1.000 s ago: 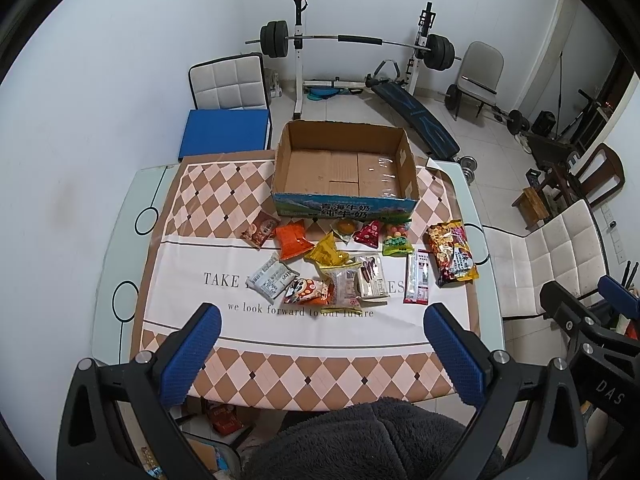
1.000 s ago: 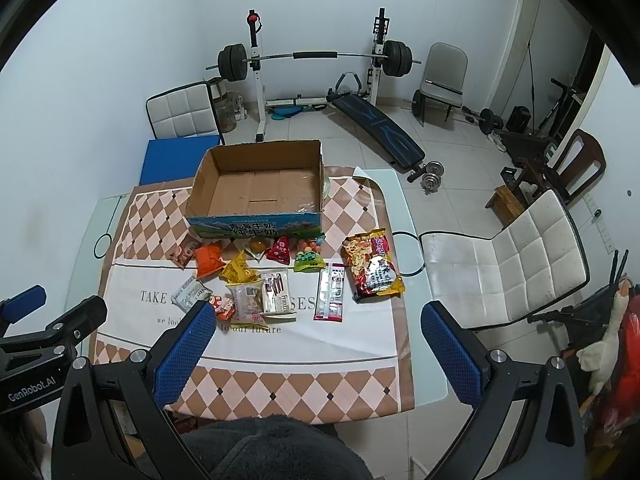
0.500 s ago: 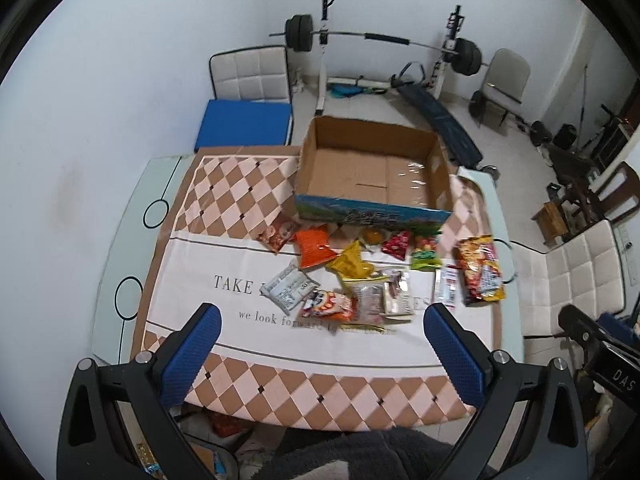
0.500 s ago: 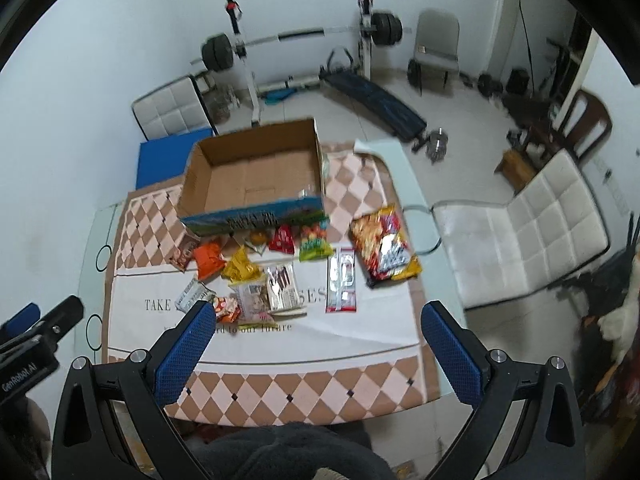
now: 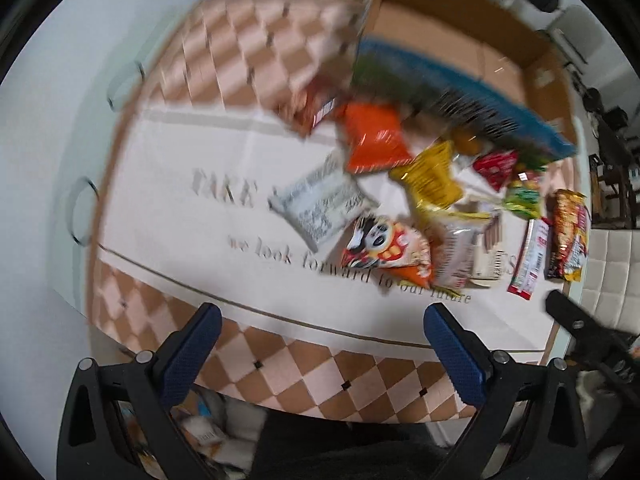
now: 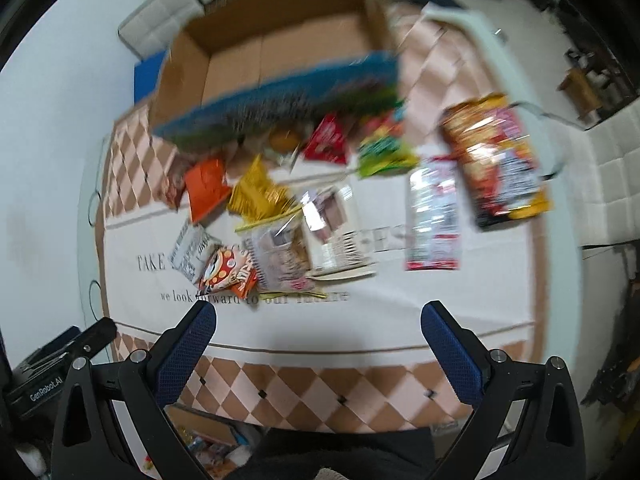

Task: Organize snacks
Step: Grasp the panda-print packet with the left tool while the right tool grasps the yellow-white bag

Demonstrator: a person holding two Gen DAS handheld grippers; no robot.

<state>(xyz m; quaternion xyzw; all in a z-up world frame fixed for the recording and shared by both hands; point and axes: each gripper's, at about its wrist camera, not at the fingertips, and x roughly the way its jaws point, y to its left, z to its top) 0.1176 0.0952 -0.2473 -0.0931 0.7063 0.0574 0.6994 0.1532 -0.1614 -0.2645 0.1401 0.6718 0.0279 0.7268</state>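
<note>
Left gripper [image 5: 320,340] — blue-padded fingers spread wide apart, nothing between them, hovering over the near checked edge of the tablecloth [image 5: 180,148]. Right gripper [image 6: 318,338] — fingers likewise wide apart and empty, over the same near edge. Both views are smeared by motion.

Cardboard box [image 6: 280,60] — open top, blue printed front, nothing visible inside; it stands at the far side of the table, on the cloth.

Snacks — all lying loose on the cloth, just in front of the box:
- brown packet [image 5: 316,110], far left, beside the box corner;
- orange bag [image 5: 372,138], just right of it;
- yellow bag [image 5: 432,182], near the middle;
- small orange round item [image 6: 284,140], close against the box front — too blurred to identify;
- red packet [image 6: 328,140] and green packet [image 6: 384,152], further right along the box front;
- grey-white packet [image 5: 324,206], at the left of the near cluster;
- panda-print bag [image 5: 388,248], touching the grey-white packet on its near right;
- clear packets [image 6: 316,236], overlapping in the middle;
- long red-and-white packet [image 6: 432,216], to the right, apart from the cluster;
- large red-and-yellow bag [image 6: 496,160], at the far right, near the cloth's edge.

A white padded chair [image 6: 612,184] stands to the right of the table.
</note>
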